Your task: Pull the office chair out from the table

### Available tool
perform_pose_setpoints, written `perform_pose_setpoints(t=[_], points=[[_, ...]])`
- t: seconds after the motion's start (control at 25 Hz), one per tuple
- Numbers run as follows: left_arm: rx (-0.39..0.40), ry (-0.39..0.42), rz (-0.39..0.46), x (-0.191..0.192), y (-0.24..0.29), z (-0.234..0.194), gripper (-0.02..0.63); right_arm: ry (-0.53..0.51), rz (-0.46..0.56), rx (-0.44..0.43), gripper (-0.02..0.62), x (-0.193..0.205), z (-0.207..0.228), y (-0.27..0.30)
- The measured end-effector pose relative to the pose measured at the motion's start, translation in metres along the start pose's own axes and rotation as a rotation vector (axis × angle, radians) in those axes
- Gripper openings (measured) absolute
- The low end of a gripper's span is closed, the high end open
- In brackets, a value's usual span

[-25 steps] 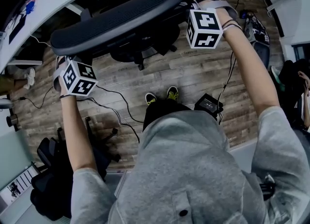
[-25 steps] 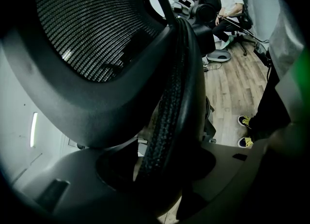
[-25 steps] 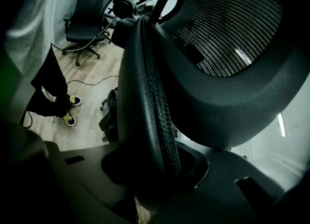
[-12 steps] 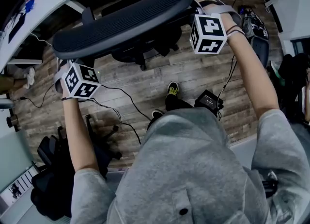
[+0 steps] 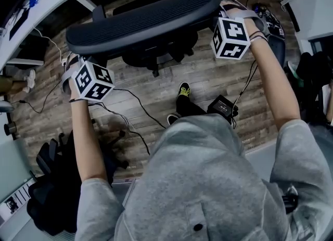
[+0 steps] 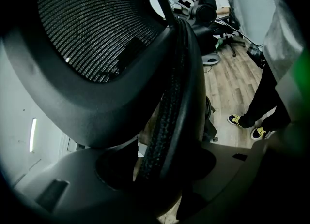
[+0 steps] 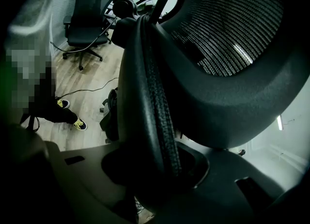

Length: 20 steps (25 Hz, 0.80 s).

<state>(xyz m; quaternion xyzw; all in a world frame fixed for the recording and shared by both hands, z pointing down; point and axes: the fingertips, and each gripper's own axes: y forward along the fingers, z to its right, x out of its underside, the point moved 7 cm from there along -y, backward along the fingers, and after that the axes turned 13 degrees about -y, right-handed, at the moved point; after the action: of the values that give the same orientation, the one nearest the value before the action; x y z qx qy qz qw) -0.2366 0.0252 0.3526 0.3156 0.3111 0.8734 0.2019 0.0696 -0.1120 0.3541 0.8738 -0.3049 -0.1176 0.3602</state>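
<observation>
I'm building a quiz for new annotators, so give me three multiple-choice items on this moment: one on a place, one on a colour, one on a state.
1. In the head view, the left claw grips the chair backrest at its:
A. left end
B. middle
C. right end

2. Beside black, the person's shoes show:
A. red
B. yellow
C. blue

3. The right claw is:
A. open, clear of everything
B. shut on the backrest's edge
C. shut on a cable

Key:
1 A, the head view shows it under that end.
2 B, yellow trim shows on them.
3 B, the padded edge fills the gap between its jaws.
</observation>
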Motion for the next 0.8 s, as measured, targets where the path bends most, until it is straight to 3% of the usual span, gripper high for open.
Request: perform_pose_setpoints(t=[0.8], points=[[0.012, 0.027, 0.036, 0.020, -0.077, 0.068, 0.236, 0.038, -0.038, 0.006, 0.143, -0.028, -0.081, -0.086]])
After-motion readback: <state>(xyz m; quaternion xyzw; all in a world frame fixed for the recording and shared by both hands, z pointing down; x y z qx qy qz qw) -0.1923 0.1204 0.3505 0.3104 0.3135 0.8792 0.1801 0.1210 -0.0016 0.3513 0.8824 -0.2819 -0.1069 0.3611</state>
